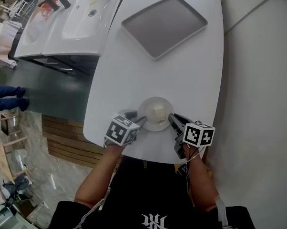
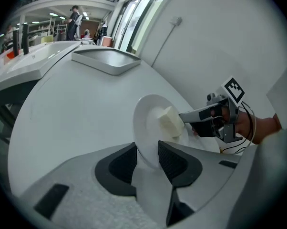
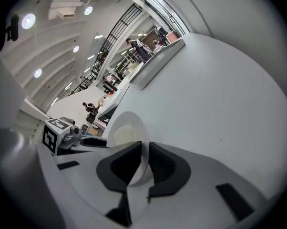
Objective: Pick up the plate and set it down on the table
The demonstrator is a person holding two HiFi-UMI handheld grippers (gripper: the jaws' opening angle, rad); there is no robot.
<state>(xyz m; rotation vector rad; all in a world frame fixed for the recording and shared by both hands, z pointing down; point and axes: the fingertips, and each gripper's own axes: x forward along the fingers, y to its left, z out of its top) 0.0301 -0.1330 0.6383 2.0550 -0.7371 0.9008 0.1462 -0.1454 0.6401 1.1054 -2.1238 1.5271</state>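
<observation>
At table edge, plate pinched by left gripper, right gripper; tray beyond.

The pale lump on the plate — too indistinct to identify.

left hand-held gripper jaws closed on plate rim; right hand-held gripper jaws closed on opposite rim; both pointing inward.

The plate is looking smooth, glazed ceramic; the table is showing a matt, even surface; the tray at top centre is appearing dull plastic.
</observation>
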